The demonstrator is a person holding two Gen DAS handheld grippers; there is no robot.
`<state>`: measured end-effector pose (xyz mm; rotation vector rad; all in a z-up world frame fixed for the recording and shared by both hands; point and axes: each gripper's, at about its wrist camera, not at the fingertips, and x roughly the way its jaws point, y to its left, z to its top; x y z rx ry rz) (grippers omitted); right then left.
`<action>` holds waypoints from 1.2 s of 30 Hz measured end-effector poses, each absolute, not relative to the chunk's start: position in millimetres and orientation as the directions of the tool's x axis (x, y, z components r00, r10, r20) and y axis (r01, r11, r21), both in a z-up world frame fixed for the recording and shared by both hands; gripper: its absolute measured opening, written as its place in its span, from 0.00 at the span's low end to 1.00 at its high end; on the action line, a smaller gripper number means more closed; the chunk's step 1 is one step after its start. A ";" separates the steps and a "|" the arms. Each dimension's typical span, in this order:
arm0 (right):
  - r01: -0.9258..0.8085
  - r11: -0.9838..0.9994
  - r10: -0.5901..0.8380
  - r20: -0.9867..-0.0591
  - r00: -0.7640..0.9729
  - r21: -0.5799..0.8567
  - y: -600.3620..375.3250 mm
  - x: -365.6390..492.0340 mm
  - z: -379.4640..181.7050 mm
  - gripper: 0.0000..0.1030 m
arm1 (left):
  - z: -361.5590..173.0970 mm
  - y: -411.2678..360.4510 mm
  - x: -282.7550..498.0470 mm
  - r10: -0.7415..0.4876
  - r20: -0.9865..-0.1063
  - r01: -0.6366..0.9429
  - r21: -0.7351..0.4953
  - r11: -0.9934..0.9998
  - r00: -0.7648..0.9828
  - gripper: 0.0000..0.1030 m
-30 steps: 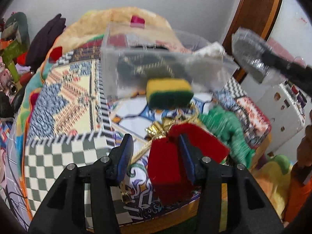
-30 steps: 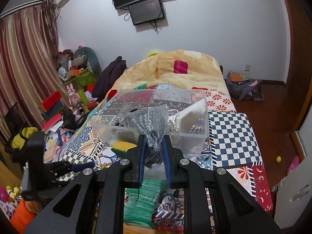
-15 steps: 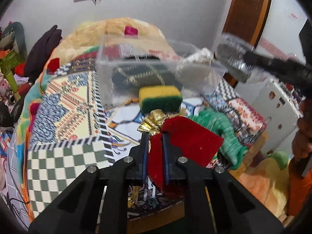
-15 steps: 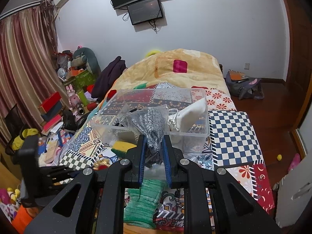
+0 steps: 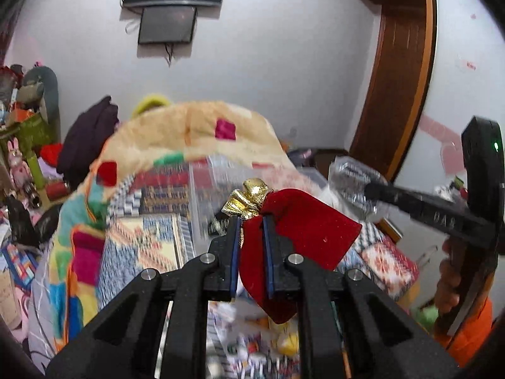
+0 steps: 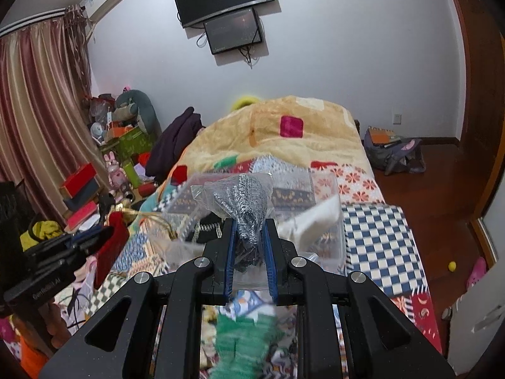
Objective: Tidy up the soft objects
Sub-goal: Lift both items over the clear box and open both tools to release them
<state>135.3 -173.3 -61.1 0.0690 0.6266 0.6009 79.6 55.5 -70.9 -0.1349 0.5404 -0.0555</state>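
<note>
My left gripper [image 5: 250, 221] is shut on a red velvet pouch [image 5: 303, 221] with a gold bow [image 5: 249, 197], lifted above the patchwork bed. My right gripper [image 6: 249, 225] is shut on a clear plastic bag holding a black-and-white knit item [image 6: 241, 199], held over the near side of a clear plastic bin [image 6: 318, 221]. That bin holds a dark patterned cloth and a white pouch [image 6: 311, 221]. In the right wrist view the left gripper [image 6: 104, 232] with the red pouch [image 6: 109, 246] shows at the left. A green knit piece [image 6: 243, 341] lies on the bed below.
The bed carries a patchwork cover [image 6: 375, 243] and a tan blanket [image 6: 284, 129]. Clutter of boxes and toys [image 6: 104, 164] fills the floor at the left. A bag [image 6: 391, 153] lies on the wooden floor at the right. A person's hand [image 5: 448, 281] holds the right gripper.
My left gripper closed on the red pouch and lifted it up off the bed; the sponge and the bin dropped out of its view. The right gripper barely shifted, still gripping its bag.
</note>
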 end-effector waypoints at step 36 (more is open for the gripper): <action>-0.514 0.853 0.449 -0.632 0.632 0.091 -127.4 163.3 -86.6 0.52 | -115.0 42.0 165.0 -0.032 -0.648 -0.012 -0.063 0.998 0.761 0.51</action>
